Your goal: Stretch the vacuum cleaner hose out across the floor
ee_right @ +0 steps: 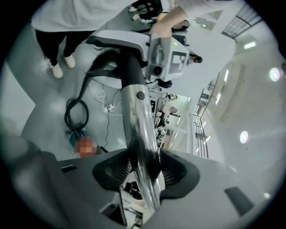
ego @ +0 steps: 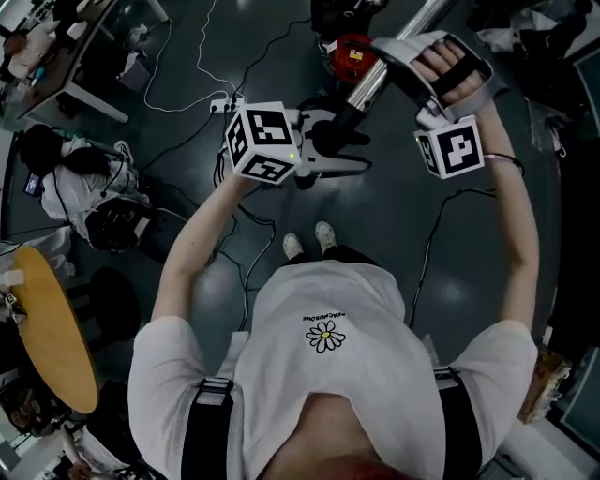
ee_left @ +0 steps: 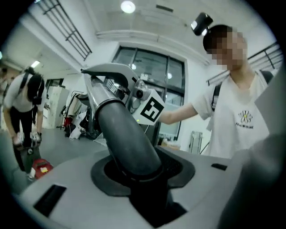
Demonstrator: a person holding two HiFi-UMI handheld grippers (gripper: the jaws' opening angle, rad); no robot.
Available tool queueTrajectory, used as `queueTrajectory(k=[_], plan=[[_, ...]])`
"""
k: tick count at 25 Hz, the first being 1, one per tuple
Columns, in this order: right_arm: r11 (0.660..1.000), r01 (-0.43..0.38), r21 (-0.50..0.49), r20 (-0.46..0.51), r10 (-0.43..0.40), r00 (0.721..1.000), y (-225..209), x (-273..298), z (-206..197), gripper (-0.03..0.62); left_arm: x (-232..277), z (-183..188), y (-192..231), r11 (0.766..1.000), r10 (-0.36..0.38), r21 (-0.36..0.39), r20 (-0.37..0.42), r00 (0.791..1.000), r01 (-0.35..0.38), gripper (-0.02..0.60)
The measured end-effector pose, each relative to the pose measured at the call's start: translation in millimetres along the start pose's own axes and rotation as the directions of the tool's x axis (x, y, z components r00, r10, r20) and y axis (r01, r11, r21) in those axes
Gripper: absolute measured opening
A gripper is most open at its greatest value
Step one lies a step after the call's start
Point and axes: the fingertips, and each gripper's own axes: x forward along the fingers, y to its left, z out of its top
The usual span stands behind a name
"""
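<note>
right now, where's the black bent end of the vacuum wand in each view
Head view: black bent end, top centre, at the chrome tube's lower end.
Left gripper view: lower centre, clamped by the left gripper.
Right gripper view: upper centre, beyond the chrome tube.
Shared landmark: the person's white t-shirt, bottom, right, top left.

Evenly lit from overhead. Found glare from ceiling lamp (ee_left: 128,6) at 12 o'clock, left gripper view. Noted fisheye bending, black corners, near-field blur in gripper views.
</note>
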Motion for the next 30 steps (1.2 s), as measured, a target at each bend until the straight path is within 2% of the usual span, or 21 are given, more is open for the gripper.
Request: queueTrajectory(k=[2, 3, 5, 7, 9, 11, 12, 15, 16, 17, 18, 19, 21, 23, 24, 25, 26, 27, 28, 30], plan=[[0.992, 0.004, 0.129, 0.019, -0.006, 1.000, -5.1, 8.9, 5.0, 0.200, -0.9, 3.7, -3.8, 0.997, 0.008, -0.073, 0.113, 0.994, 0.000, 0.169], [0.981, 0.027, 0.191, 0.031, -0.034, 0.999, -11.2, 14.1, 7.4, 0.236, -3.2, 5.8, -3.6, 0.995, 0.027, -0.101, 0.162, 0.986, -0.010, 0.169], [0.953, 0.127, 0.276, 0.039, -0.144, 0.989, -25.5, 21.8, 8.7, 0.292, -10.0, 8.6, -0.4, 0.990, 0.084, -0.131, 0.225, 0.971, -0.055, 0.169], [0.911, 0.234, 0.340, -0.009, -0.245, 0.969, -33.9, 19.6, -1.3, 0.293, -20.0, 5.1, 2.7, 0.981, 0.154, -0.152, 0.245, 0.957, -0.119, 0.169], [0.838, 0.288, 0.464, -0.075, -0.287, 0.955, -35.7, 8.4, -18.5, 0.293, -37.2, -4.7, 5.4, 0.964, 0.233, -0.183, 0.245, 0.941, -0.191, 0.169], [0.743, 0.292, 0.603, -0.114, -0.282, 0.953, -28.7, -3.3, -28.4, 0.293, -59.3, -13.5, 8.6, 0.940, 0.307, -0.231, 0.258, 0.916, -0.250, 0.170], [0.710, 0.278, 0.647, -0.120, -0.265, 0.957, -19.3, -7.2, -27.5, 0.293, -69.9, -15.6, 9.7, 0.928, 0.337, -0.260, 0.279, 0.899, -0.267, 0.170], [0.682, 0.193, 0.706, -0.102, -0.171, 0.980, 30.2, -13.7, 0.0, 0.293, -93.8, -17.9, 11.5, 0.895, 0.409, -0.338, 0.360, 0.838, -0.292, 0.170], [0.645, 0.155, 0.749, -0.084, -0.140, 0.987, 48.5, -15.6, 15.1, 0.293, -100.1, -19.0, 12.3, 0.884, 0.431, -0.359, 0.381, 0.818, -0.299, 0.170], [0.569, 0.114, 0.815, -0.060, -0.113, 0.992, 65.2, -17.4, 31.2, 0.293, -106.4, -20.1, 13.6, 0.874, 0.451, -0.378, 0.396, 0.800, -0.306, 0.170], [0.451, 0.067, 0.890, -0.030, -0.089, 0.996, 80.4, -18.8, 47.3, 0.293, -113.0, -20.9, 15.3, 0.865, 0.468, -0.395, 0.409, 0.784, -0.310, 0.170], [0.299, 0.015, 0.954, 0.005, -0.067, 0.998, 94.8, -19.2, 63.0, 0.292, -119.5, -21.3, 17.3, 0.858, 0.480, -0.409, 0.419, 0.771, -0.312, 0.170], [-0.045, -0.079, 0.996, 0.078, -0.035, 0.996, 122.9, -17.7, 91.7, 0.293, -131.2, -21.6, 19.6, 0.849, 0.494, -0.427, 0.431, 0.755, -0.312, 0.170], [-0.387, -0.132, 0.913, 0.130, -0.032, 0.991, 148.6, -15.8, 116.4, 0.292, -140.3, -22.1, 17.7, 0.846, 0.499, -0.431, 0.435, 0.749, -0.314, 0.170], [-0.548, -0.144, 0.824, 0.147, -0.039, 0.988, 160.2, -14.8, 127.5, 0.291, -143.9, -22.4, 15.9, 0.846, 0.501, -0.430, 0.436, 0.748, -0.316, 0.170], [-0.694, -0.149, 0.704, 0.159, -0.051, 0.986, 171.8, -14.0, 137.8, 0.291, -146.6, -22.7, 14.0, 0.846, 0.501, -0.427, 0.436, 0.748, -0.318, 0.170], [-0.812, -0.152, 0.564, 0.166, -0.068, 0.984, 183.9, -13.3, 147.7, 0.291, -148.3, -22.8, 12.5, 0.847, 0.501, -0.424, 0.437, 0.747, -0.321, 0.170], [-0.892, -0.155, 0.425, 0.171, -0.089, 0.981, 196.9, -12.7, 158.0, 0.291, -149.0, -22.5, 11.3, 0.848, 0.501, -0.421, 0.438, 0.746, -0.322, 0.170], [-0.941, -0.153, 0.302, 0.175, -0.103, 0.979, 211.6, -11.6, 168.5, 0.291, -148.9, -21.9, 10.2, 0.849, 0.499, -0.418, 0.440, 0.747, -0.322, 0.170], [-0.989, -0.113, 0.100, 0.184, -0.093, 0.979, 245.7, -7.0, 190.1, 0.291, -147.8, -19.4, 8.5, 0.855, 0.492, -0.408, 0.440, 0.751, -0.321, 0.170]])
